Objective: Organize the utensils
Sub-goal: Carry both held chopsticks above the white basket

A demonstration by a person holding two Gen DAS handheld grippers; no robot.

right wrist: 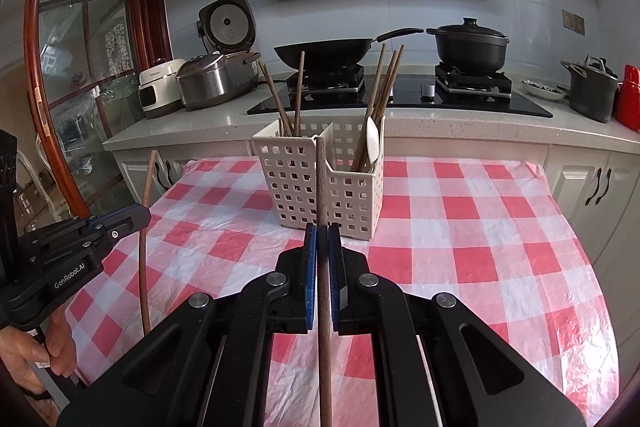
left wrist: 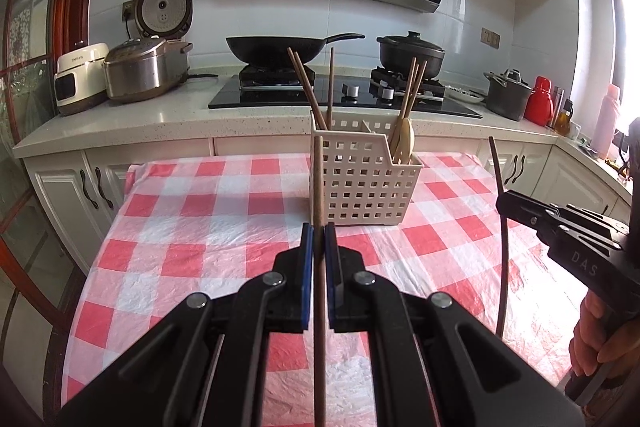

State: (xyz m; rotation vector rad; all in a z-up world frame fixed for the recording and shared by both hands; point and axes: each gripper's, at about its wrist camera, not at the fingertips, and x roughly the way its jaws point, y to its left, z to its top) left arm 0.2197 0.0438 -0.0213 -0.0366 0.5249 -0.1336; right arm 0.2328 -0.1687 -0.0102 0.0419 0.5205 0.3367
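- Blue-padded jaws of the left gripper [left wrist: 319,239] are closed on one brown chopstick [left wrist: 318,187], which runs straight out along the fingers and ends level with the near wall of the white basket [left wrist: 360,183].
- Likewise, the right gripper [right wrist: 322,239] is clamped on a second chopstick [right wrist: 322,183], its long axis also in line with the fingers, its tip level with the basket's middle divider [right wrist: 326,151].
- Both sticks are lifted clear of the checked tablecloth [left wrist: 192,227]; the basket stands ahead of both grippers, on the far half of the table.
- Its left compartment holds a few chopsticks [right wrist: 294,99]; the right one holds more, plus a white spoon [right wrist: 372,143].
- Neither hand looks clearly nearer; the left stick lines up with the basket's left edge, the right stick with the divider.
- My judgement: each stick must be tipped toward upright above a compartment before release, since a shallow angle risks catching the rim.
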